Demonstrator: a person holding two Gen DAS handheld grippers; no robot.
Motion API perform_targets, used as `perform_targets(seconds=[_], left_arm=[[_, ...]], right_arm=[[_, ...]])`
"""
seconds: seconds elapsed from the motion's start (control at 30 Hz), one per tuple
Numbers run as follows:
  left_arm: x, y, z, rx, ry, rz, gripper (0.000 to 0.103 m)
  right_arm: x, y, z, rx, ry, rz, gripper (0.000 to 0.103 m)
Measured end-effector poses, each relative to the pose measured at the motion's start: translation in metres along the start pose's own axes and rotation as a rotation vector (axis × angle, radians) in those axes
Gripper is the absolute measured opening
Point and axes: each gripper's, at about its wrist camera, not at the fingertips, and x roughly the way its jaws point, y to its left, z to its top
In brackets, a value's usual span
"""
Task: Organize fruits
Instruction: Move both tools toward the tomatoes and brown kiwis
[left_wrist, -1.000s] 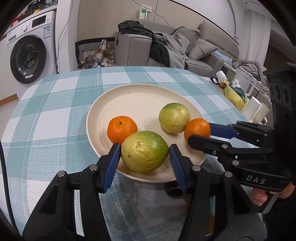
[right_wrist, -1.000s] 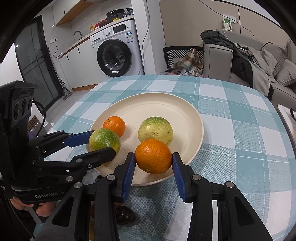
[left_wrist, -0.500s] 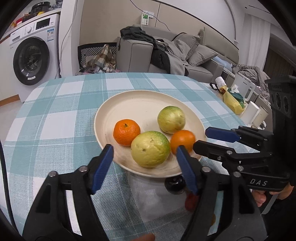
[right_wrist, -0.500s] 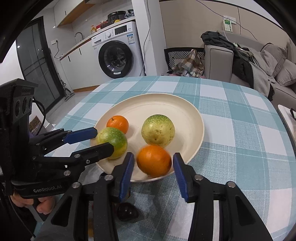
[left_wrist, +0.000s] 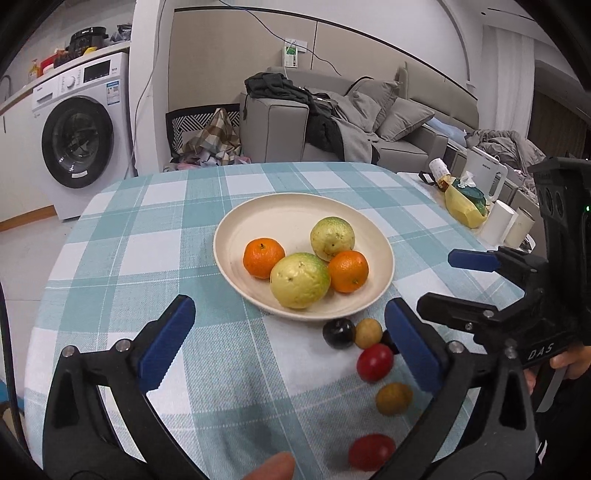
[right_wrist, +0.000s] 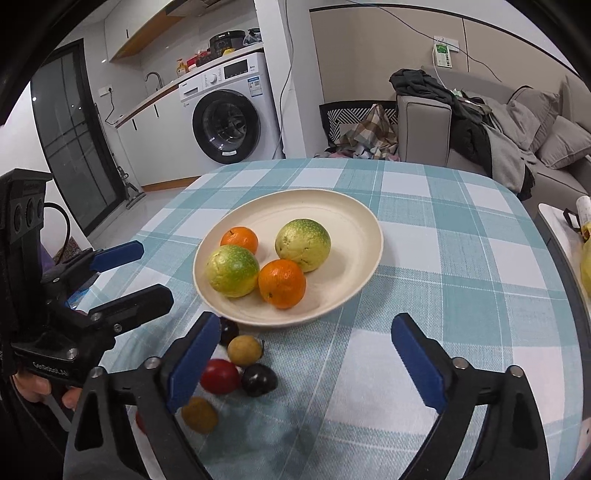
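Right gripper's finger partly hides a dark fruit.

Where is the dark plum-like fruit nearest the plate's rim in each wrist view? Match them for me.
Left wrist: dark fruit, lower centre-right, just below the plate.
Right wrist: same fruit, lower centre-left, partly behind a blue pad.
Shared landmark: tan round fruit beside it.

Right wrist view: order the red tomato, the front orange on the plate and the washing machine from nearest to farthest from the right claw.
1. Red tomato: on the cloth, beside the left finger of the right claw, whose jaws are opening with nothing between them.
2. Front orange: on the plate's near side.
3. Washing machine: beyond the table, upper left.
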Motion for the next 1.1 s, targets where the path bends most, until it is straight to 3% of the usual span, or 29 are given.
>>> perform_targets(seconds=[0.47, 0.8, 1.1], left_arm=[[-0.035, -0.002, -0.036, -0.016, 0.029, 0.023, 0.102], [-0.032, -0.020, -0.060, 0.033, 0.084, -0.005, 0.102], [-0.029, -0.025, -0.063, 0.065, 0.129, -0.023, 0.102]], right_arm=[[-0.018, 0.015, -0.031, -0.030, 0.019, 0.008, 0.103], [-0.016, 0.027, -0.044, -0.072, 0.083, 0.014, 0.103], [-0.006, 0.030, -0.052, -0.072, 0.158, 0.100, 0.101]])
